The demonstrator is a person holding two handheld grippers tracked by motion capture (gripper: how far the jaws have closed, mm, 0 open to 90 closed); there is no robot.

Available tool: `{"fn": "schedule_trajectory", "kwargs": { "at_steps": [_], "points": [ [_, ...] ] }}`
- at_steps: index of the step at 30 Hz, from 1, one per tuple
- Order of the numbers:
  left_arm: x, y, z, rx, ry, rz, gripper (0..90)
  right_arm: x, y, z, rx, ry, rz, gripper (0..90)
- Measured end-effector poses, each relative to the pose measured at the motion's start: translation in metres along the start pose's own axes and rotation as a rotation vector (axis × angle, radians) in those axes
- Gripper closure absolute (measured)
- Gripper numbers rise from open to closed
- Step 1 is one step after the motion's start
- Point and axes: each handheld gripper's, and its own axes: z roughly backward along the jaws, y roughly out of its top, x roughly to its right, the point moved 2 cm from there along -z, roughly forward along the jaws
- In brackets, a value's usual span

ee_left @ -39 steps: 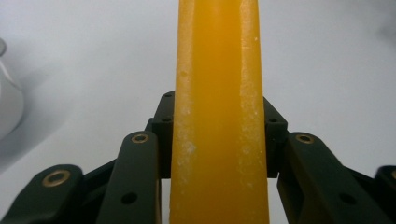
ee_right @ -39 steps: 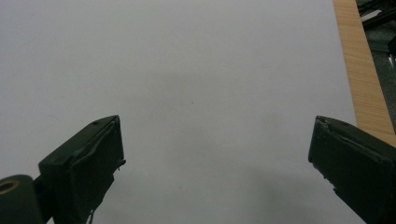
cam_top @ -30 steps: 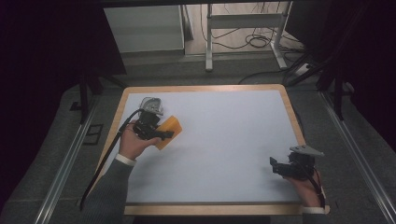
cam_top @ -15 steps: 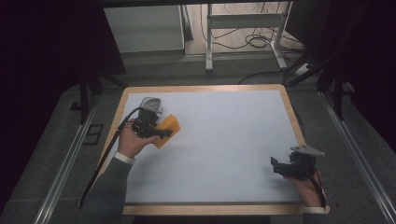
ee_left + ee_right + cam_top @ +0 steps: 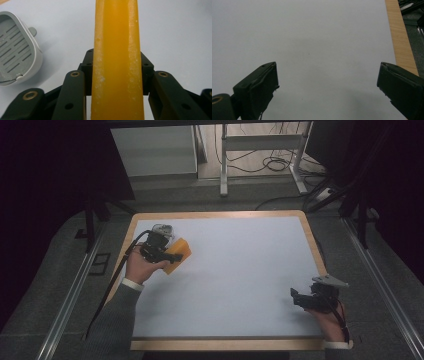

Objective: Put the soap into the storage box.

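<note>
A white table (image 5: 235, 270) with a wooden rim. At its nine o'clock side the left gripper (image 5: 117, 72) has its jaws clamped on an orange bar (image 5: 117, 60), which runs straight up between them. A grey slotted dish (image 5: 15, 50) lies just beside, at ten o'clock. At five o'clock, the right gripper (image 5: 327, 87) has its jaws wide apart, nothing between them.

Soap bar (image 5: 117, 62) beside soap dish (image 5: 15, 50), table's (image 5: 240, 270) far-left corner.

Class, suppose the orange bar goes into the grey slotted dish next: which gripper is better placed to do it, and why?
Probably the left gripper: its jaws are shut on the orange bar, and the grey slotted dish lies close beside it. The right gripper sits open at the table's opposite near corner.
</note>
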Motion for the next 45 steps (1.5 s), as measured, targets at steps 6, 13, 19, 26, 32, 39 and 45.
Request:
{"fn": "schedule_trajectory", "kwargs": {
  "at_steps": [6,13,19,26,32,39,45],
  "points": [
    [-0.002,0.006,0.003,0.006,0.008,0.000,61.2,0.001,0.000,0.000,-0.004,-0.003,-0.004,3.4],
    [-0.006,0.012,0.003,0.006,0.010,0.005,61.2,0.001,0.000,0.001,0.004,-0.006,-0.002,3.6],
    [-0.010,0.016,0.004,0.002,0.020,0.007,61.2,0.002,0.000,0.000,-0.002,-0.004,-0.004,3.6],
    [-0.017,0.020,0.006,0.002,0.024,0.020,61.2,0.002,0.000,0.001,-0.002,-0.005,-0.008,3.6],
    [-0.022,0.025,0.006,0.000,0.036,0.026,61.2,0.002,0.000,0.001,-0.003,-0.006,-0.008,3.6],
    [-0.025,0.031,0.005,-0.003,0.043,0.030,61.2,0.004,-0.001,0.000,-0.004,-0.007,-0.007,3.6],
    [-0.027,0.034,0.003,-0.009,0.045,0.033,61.2,0.005,-0.001,0.001,-0.004,-0.009,-0.012,3.6]
  ]
}}
